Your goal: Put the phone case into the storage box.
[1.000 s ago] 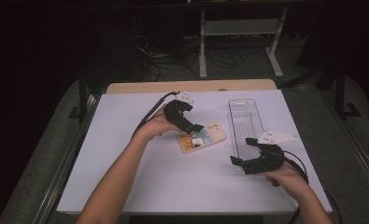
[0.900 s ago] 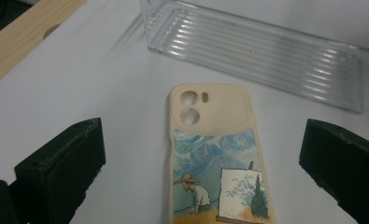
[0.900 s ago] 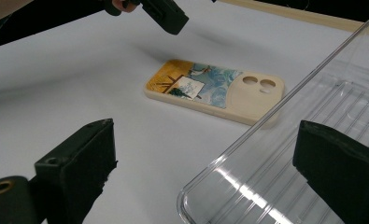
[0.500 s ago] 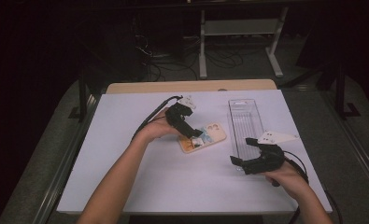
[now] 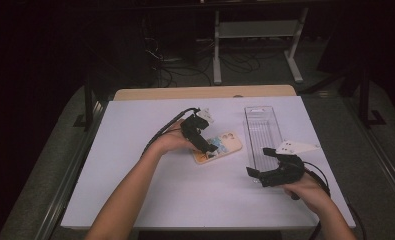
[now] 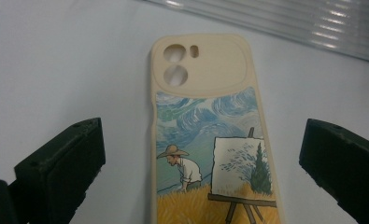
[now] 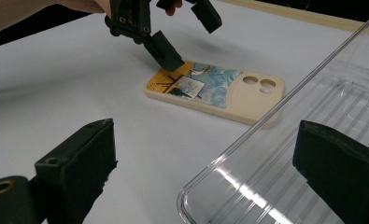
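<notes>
The left gripper (image 5: 209, 149) hangs right over the phone case (image 5: 219, 147), and its jaws stand wide apart, one on each side of the case. It is not holding anything. I think it sits this way so it can come down and pinch the case by its long edges. The case lies flat on the white table (image 5: 135, 190) with its picture side up: a painter in a straw hat, blue swirls and yellow grass. The camera holes point away from the left gripper, toward the clear tray (image 5: 263, 135).

The right gripper (image 5: 259, 166) rests low on the table with its jaws wide apart too, and nothing in them. The near corner of the tray sits just in front of it, between its two jaws. The phone case lies farther out, past the tray's edge. Maybe this gripper waits there to steady the tray.

The tray is long and see-through, with ridges on its floor. It looks empty. The case is just beside it, not inside.
</notes>
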`<state>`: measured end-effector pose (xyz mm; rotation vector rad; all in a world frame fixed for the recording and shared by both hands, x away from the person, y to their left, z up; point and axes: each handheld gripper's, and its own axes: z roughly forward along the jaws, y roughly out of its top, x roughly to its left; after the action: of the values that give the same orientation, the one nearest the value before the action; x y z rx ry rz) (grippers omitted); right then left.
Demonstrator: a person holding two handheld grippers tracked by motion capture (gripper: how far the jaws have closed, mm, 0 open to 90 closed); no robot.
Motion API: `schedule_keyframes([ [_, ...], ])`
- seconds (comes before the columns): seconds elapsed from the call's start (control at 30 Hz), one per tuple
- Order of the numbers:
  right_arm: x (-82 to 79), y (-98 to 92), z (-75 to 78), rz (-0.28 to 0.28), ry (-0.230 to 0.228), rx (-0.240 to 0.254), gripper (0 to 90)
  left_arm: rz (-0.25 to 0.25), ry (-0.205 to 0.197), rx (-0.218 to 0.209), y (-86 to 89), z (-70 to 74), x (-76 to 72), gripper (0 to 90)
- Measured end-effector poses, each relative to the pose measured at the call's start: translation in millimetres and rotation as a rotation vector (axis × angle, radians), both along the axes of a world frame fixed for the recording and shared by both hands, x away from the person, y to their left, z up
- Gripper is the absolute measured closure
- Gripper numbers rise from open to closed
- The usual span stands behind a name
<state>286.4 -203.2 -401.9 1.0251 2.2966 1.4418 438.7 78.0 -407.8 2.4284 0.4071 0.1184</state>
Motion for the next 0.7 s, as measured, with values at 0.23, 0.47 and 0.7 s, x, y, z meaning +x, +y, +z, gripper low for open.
schedule_keyframes([
  [0.23,0.0,0.0,0.0,0.001,0.000,0.000,5.4,0.001,0.006,0.022,-3.0,-7.1,-0.4,0.1],
  [0.47,0.1,0.0,0.0,0.000,0.001,-0.001,5.5,0.015,0.028,0.024,-4.5,-16.8,-1.3,0.1],
  [0.7,0.2,0.1,0.0,0.000,0.001,-0.001,5.5,0.001,0.031,0.063,-8.5,-20.9,-2.9,0.1],
])
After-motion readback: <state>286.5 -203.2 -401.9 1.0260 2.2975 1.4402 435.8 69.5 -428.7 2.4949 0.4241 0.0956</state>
